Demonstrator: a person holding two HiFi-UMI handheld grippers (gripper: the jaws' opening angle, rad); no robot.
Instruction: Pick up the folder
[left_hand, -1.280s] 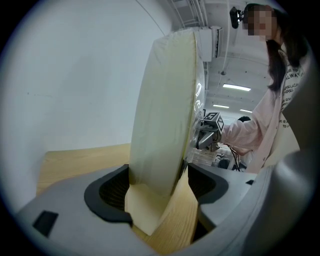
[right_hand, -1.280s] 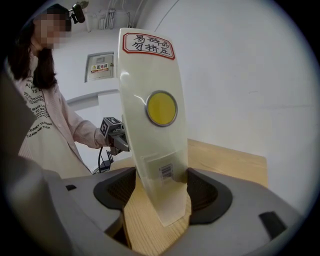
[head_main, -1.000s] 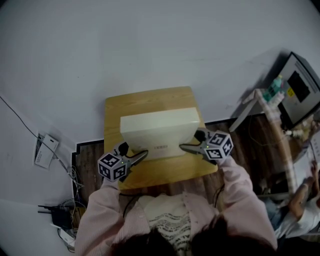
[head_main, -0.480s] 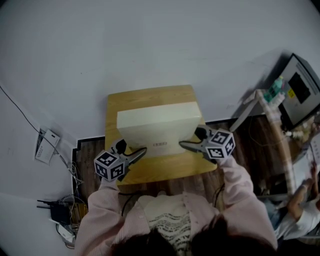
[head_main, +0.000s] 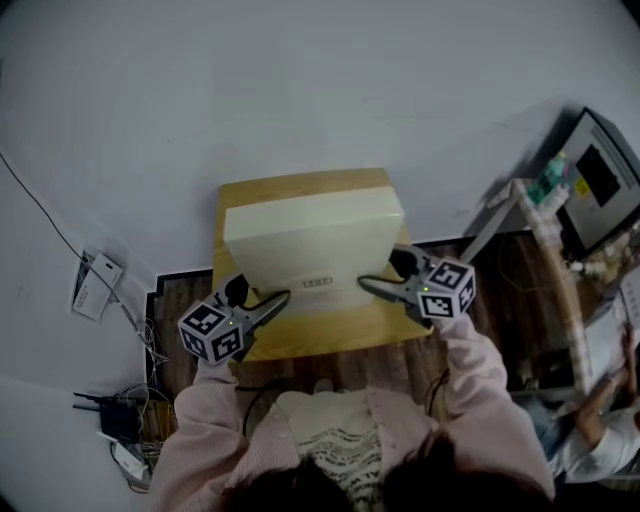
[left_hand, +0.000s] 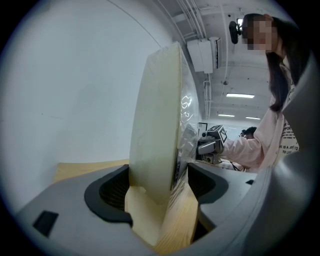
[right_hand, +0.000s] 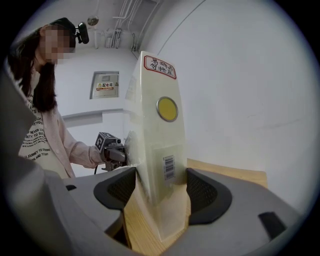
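A thick cream folder stands on its long edge over the small wooden table; I cannot tell whether its lower edge touches the wood. My left gripper is shut on the folder's left end and my right gripper on its right end. In the left gripper view the folder fills the gap of the left gripper, both pads against it. The right gripper view shows the folder's spine with a yellow disc, a red label and a barcode, pinched in the right gripper.
The table stands against a white wall. Left of it, on the floor, lie cables, a black box and a white device. At the right there is a desk with a monitor and another person.
The folder has risen towards the head camera and looks larger, its top edge further up the picture. My left gripper has drifted left and down; the right one has barely moved.
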